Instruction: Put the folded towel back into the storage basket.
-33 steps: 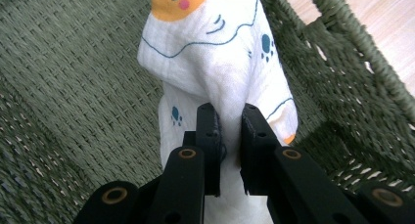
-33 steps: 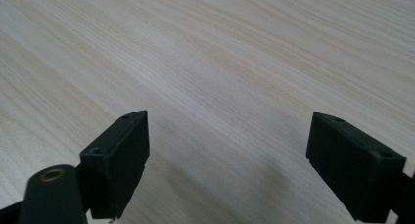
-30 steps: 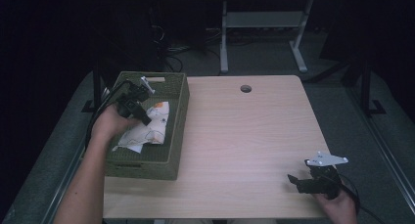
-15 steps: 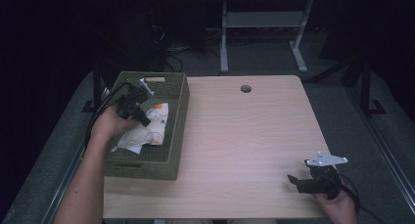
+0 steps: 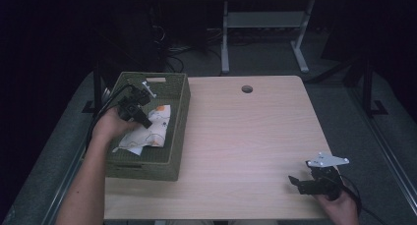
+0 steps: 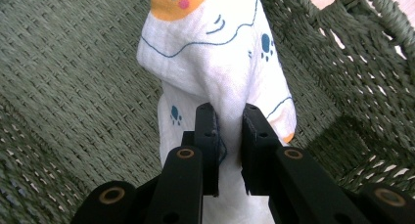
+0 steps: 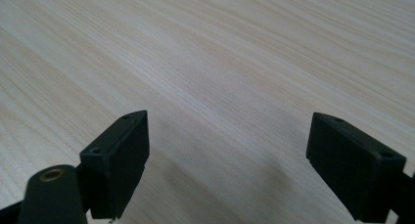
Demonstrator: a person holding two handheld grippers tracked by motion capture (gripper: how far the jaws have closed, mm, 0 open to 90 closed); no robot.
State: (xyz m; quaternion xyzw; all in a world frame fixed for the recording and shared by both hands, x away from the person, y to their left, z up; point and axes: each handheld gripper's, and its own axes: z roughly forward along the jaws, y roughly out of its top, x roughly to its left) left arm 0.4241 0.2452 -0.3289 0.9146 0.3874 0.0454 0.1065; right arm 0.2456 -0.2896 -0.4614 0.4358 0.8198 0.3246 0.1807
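High view: near right, the right claw [image 5: 301,182] hovers spread and empty above the counter [image 5: 246,146]. Farther left, the left claw [image 5: 145,121] pinches the printed cloth [image 5: 152,131] inside the basket [image 5: 178,117]; lifting it out seems left to do.

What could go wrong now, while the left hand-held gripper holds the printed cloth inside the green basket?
1. The left hand-held gripper pinches only a small fold of the cloth, so the cloth may slip out when lifted.
2. The hanging cloth could catch on the woven wall of the basket and drag it.
3. The right hand-held gripper rests open at the table edge, too far away to steady the basket.
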